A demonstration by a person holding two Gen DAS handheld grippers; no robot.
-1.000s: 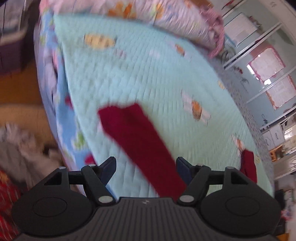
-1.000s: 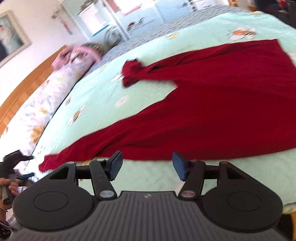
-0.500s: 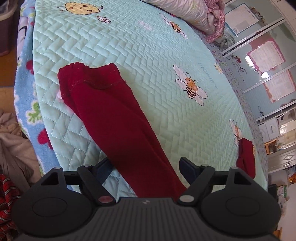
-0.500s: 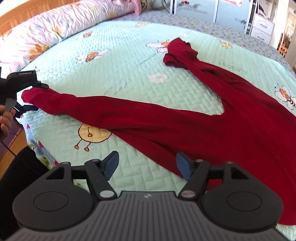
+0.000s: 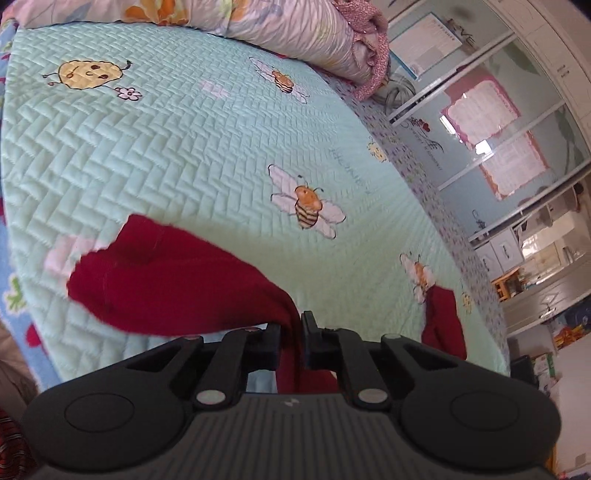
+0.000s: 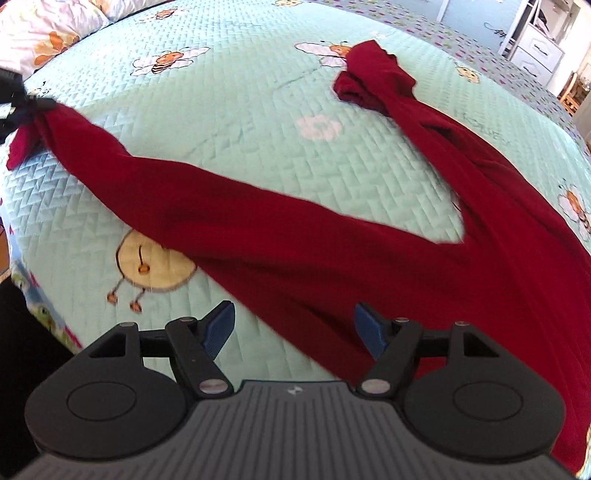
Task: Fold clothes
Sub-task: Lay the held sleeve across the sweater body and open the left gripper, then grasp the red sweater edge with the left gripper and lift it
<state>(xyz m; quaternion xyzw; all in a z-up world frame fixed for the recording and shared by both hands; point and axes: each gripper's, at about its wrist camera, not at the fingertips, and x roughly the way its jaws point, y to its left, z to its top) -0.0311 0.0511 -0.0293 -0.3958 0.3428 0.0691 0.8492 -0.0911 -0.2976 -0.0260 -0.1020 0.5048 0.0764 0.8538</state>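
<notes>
My left gripper (image 5: 292, 332) is closing, its jaws pinching one sleeve of the dark red knit garment (image 6: 295, 236) near the cuff. That sleeve runs long toward the near-left edge of the mint quilted bedspread (image 6: 229, 110), stitched in herringbone with bee prints. My right gripper (image 6: 293, 328) is spread wide, pinching nothing. Only its view shows the second sleeve, bunched toward the far edge.

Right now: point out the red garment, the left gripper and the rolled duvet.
red garment (image 6: 295, 236): right wrist view, on the near sleeve.
left gripper (image 5: 293, 332): left wrist view, between its fingertips, closing on red cloth.
rolled duvet (image 5: 295, 33): left wrist view, floral side.
</notes>
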